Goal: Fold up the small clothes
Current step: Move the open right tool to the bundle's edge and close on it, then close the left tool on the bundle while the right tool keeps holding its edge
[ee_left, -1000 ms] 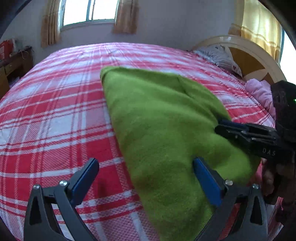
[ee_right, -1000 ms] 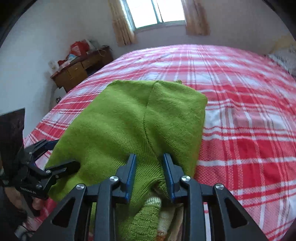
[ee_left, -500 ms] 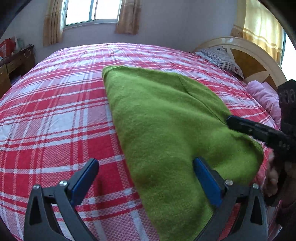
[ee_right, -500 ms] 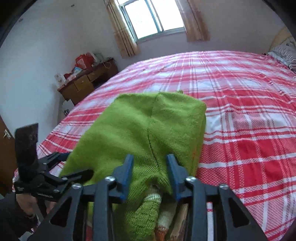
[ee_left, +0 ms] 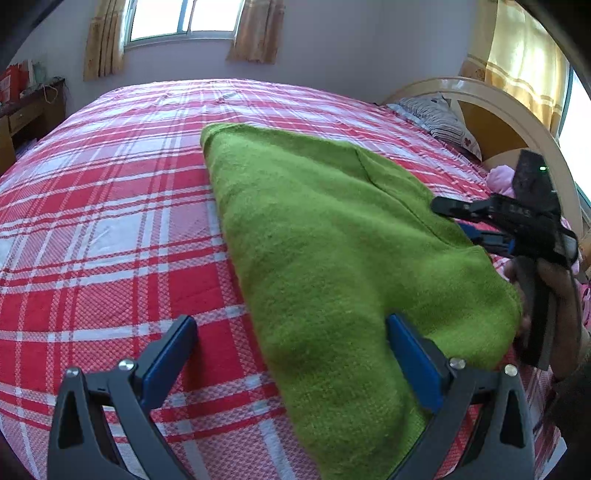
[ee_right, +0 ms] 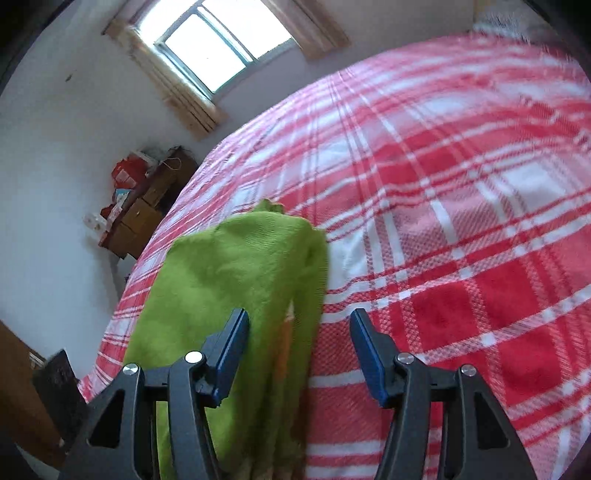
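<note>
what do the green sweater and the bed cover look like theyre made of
Green sweater: knitted yarn, likely wool or acrylic; matte and fuzzy, with fine knit rows showing. Bed cover: woven cloth, probably cotton; flat red and white plaid with a small checked weave and no sheen.

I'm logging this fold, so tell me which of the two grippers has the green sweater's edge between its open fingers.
Both do. The left gripper straddles the green sweater's left edge; the right gripper straddles its right edge.

Bright daylight from window [ee_left: 184, 18]; right wrist view motion-blurred; fisheye bending, dark corners.
</note>
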`<state>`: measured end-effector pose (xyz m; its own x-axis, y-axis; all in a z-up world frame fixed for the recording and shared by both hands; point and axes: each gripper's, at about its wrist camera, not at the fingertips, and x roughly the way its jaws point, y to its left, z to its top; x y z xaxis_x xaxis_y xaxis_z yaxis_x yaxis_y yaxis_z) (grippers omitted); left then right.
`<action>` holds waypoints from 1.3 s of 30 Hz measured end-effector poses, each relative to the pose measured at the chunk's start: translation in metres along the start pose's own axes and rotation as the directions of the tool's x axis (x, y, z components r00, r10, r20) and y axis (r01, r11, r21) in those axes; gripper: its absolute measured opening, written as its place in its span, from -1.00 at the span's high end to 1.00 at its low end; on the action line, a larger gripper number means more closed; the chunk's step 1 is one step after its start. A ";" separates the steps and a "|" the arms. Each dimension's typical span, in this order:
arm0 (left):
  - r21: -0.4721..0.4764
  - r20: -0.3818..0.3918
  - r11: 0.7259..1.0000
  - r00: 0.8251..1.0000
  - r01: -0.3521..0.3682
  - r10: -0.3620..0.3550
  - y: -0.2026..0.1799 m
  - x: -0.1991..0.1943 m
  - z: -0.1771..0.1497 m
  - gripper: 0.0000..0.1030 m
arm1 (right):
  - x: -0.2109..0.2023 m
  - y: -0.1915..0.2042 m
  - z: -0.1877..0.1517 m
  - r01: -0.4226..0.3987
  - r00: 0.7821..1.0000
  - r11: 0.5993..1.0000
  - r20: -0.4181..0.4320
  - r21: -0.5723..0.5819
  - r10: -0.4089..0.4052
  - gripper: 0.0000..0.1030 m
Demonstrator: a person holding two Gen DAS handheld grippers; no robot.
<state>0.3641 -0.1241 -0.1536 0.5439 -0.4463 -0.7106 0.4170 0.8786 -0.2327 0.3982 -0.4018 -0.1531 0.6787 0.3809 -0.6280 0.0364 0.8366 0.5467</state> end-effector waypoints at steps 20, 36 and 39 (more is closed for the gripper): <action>-0.011 -0.006 1.000 1.000 0.020 -0.020 0.001 0.001 0.000 -1.00 | 0.051 -0.001 0.032 -0.148 0.986 0.989 -0.079 0.011 0.148 -0.19; 0.003 -0.019 0.999 0.999 0.034 -0.034 -0.004 0.004 -0.001 -1.00 | 0.069 0.007 0.028 -0.223 0.969 0.974 -0.114 -0.024 0.219 0.20; 0.017 -0.024 0.999 0.999 0.032 -0.032 -0.009 0.006 0.000 -1.00 | 0.069 0.008 0.027 -0.224 0.969 0.974 -0.114 -0.022 0.220 0.20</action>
<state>0.3638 -0.1342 -0.1556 0.5128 -0.4701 -0.7184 0.4470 0.8606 -0.2441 0.4650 -0.3799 -0.1768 0.5819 0.5980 -0.5512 -0.1329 0.7386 0.6610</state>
